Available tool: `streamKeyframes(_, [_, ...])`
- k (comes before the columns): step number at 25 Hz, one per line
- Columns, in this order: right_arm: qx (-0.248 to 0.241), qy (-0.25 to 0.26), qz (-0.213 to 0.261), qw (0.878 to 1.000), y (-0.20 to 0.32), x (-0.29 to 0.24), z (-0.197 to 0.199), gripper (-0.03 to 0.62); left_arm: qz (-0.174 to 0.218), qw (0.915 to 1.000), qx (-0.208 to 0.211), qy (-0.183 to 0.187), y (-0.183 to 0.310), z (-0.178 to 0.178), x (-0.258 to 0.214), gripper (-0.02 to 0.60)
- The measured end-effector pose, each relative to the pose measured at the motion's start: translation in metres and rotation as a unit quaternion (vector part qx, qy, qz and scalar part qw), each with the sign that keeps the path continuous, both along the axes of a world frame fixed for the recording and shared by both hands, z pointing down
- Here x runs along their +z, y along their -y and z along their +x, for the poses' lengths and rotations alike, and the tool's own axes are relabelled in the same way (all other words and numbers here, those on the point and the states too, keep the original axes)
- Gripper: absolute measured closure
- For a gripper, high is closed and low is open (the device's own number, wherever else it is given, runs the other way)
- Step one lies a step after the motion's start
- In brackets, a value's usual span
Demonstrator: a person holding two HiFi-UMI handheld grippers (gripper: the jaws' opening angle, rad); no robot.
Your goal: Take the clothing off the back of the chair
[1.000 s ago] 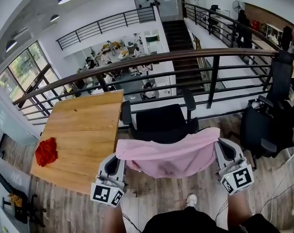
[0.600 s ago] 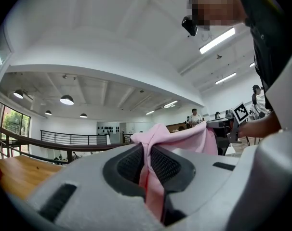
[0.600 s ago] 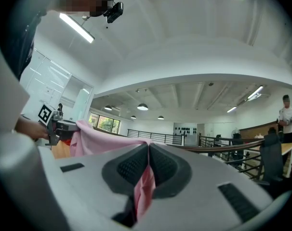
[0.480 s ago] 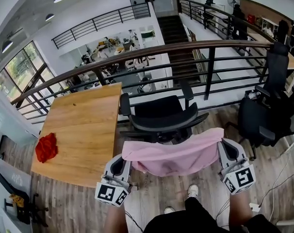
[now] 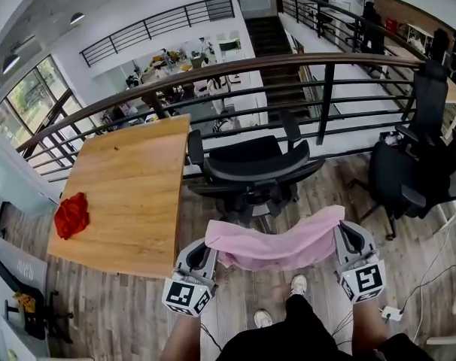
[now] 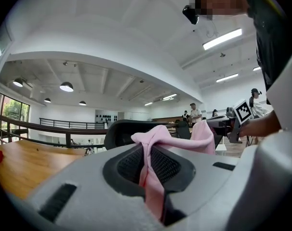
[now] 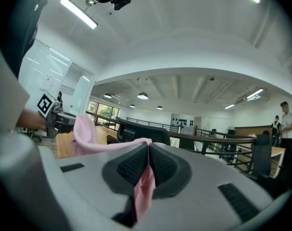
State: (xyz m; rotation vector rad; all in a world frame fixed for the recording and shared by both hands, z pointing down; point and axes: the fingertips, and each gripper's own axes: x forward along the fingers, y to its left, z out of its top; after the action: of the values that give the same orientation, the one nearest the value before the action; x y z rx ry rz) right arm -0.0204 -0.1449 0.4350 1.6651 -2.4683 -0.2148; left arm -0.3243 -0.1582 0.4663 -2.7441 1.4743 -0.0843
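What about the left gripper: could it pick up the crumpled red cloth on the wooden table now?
Probably not: the left gripper is shut on one end of the pink garment, the right gripper on the other. The crumpled red cloth lies unobstructed on the wooden table.

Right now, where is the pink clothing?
Head view, low center: the pink clothing stretches between the left gripper and right gripper, clear of the black office chair.

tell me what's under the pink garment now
The pink garment hangs between the left gripper and right gripper, clear of the office chair. Beneath it only wood floor and a white shoe show; the floor directly behind the cloth is covered.
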Motion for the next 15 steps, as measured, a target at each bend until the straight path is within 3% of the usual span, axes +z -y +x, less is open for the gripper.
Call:
streamKeyframes(7, [-0.001, 0.011, -0.030, 0.999, -0.014, 0.030, -0.018, 0.583, -0.033, 0.9990, -0.017, -0.025, -0.017, 0.002, 0.028, 0.538])
streamKeyframes(15, [-0.014, 0.020, -0.028, 0.999, -0.018, 0.042, -0.035, 0.583, -0.035, 0.9992, -0.014, -0.012, -0.027, 0.010, 0.040, 0.538])
